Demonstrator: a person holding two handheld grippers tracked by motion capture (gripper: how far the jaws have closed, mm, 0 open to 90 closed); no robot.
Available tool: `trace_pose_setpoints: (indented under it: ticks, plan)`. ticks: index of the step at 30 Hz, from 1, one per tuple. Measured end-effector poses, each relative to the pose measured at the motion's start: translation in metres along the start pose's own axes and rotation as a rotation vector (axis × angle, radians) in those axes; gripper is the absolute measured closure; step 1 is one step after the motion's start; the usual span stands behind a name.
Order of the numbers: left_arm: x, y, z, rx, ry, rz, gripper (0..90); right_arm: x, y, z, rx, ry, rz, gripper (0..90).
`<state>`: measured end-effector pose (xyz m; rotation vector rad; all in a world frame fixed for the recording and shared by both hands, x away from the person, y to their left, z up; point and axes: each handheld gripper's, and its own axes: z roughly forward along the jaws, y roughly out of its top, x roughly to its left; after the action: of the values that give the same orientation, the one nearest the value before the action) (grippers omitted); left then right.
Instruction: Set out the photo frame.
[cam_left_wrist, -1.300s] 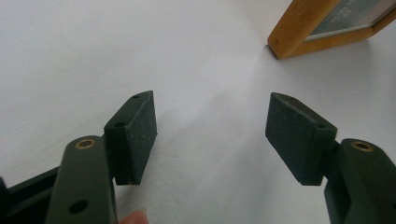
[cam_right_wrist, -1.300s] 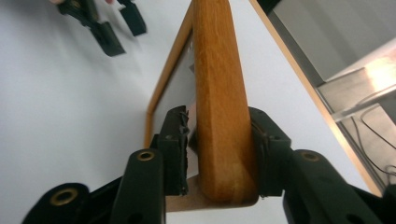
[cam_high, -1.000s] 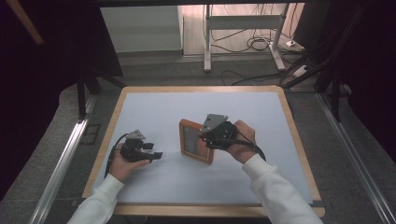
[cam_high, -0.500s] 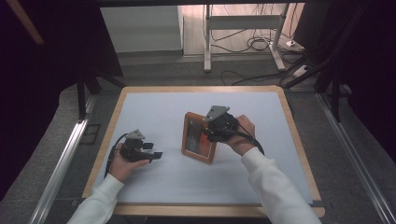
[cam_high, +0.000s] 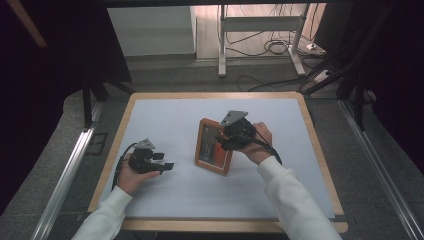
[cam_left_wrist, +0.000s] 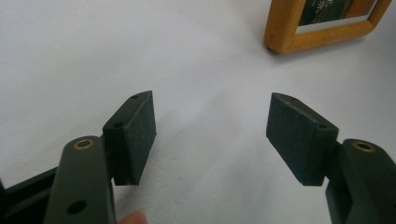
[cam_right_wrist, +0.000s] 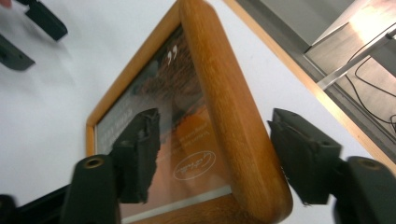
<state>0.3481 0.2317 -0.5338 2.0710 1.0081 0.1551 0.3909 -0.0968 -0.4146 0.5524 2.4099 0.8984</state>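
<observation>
High view: picture frame (cam_high: 214, 147) upright, long axis near-far.

This is looking like a lab or recording studio set up for capturing tabletop work rather than a home. A wood-edged table (cam_high: 315, 150) with a plain white top is sitting in the middle of the frame between dark curtains (cam_high: 45, 75) hanging at the left and right edges. Loose cables (cam_high: 265, 47) are lying on the bare floor around a metal stand (cam_high: 260, 30) at the upper centre, and aluminium rails (cam_high: 65, 175) are running along both sides of the table.
</observation>
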Motion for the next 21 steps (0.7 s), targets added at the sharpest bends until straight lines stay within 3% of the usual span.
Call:
trace_pose_setpoints:
  ticks: [4,8,15,21]
  plan:
    - [-0.001,0.0,0.0,-0.003,-0.001,-0.004,32.5,0.001,-0.002,-0.008,-0.044,-0.018,0.034,24.8]
    - [-0.002,0.001,-0.001,-0.006,-0.001,0.001,32.5,0.001,-0.012,-0.018,-0.078,-0.003,0.11,22.7]
    - [-0.005,0.001,-0.001,-0.01,-0.002,0.011,32.2,0.002,-0.043,-0.036,-0.131,0.035,0.206,22.7]
    - [-0.007,0.002,-0.001,-0.022,0.005,0.022,31.9,0.016,-0.072,-0.047,-0.151,0.035,0.241,24.8]
